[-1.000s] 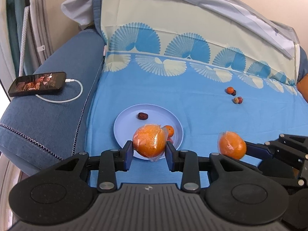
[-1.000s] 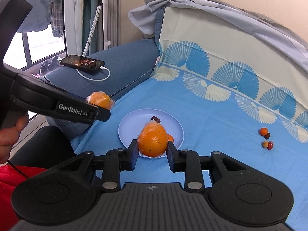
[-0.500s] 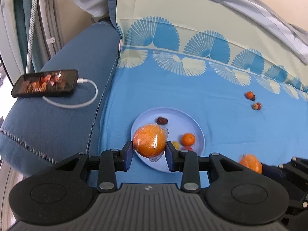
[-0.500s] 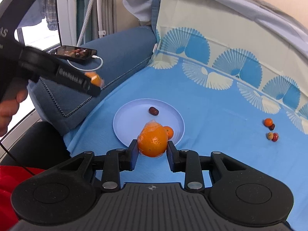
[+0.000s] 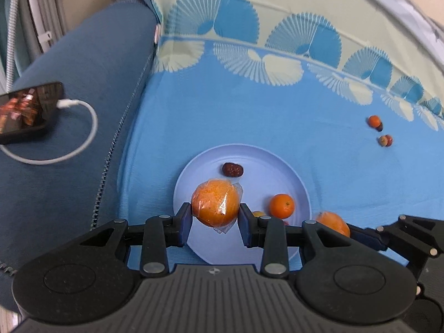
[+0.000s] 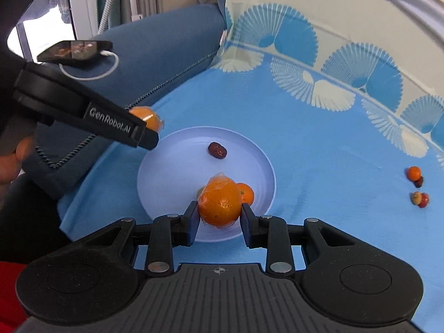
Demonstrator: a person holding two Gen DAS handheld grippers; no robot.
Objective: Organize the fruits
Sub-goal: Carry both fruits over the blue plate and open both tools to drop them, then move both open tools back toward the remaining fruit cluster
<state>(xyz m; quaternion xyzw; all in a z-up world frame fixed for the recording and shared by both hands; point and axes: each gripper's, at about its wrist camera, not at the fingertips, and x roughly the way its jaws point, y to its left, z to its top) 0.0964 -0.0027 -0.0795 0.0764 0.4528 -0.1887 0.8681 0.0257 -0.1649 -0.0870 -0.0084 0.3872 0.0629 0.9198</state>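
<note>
Orange fruit in clear plastic wrap filled both grippers: the left gripper (image 5: pixel 215 223) was clamped narrowly on one wrapped orange (image 5: pixel 216 204), the right gripper (image 6: pixel 219 219) on another wrapped orange (image 6: pixel 220 204), both held above the pale blue plate (image 6: pixel 249 152). A dried date (image 6: pixel 217 150) and a small tangerine (image 5: pixel 282 206) already lay on that plate; four small fruits (image 6: pixel 417 184) sat well apart on the blue sheet (image 5: pixel 277 116). The step appeared to be delivery. Next, each orange wanted lowering onto bare plate before the fingers spread.

Blue sheet (image 5: pixel 277 116) carries plate (image 5: pixel 266 163); 4 small fruits (image 5: pixel 378 130) apart.
</note>
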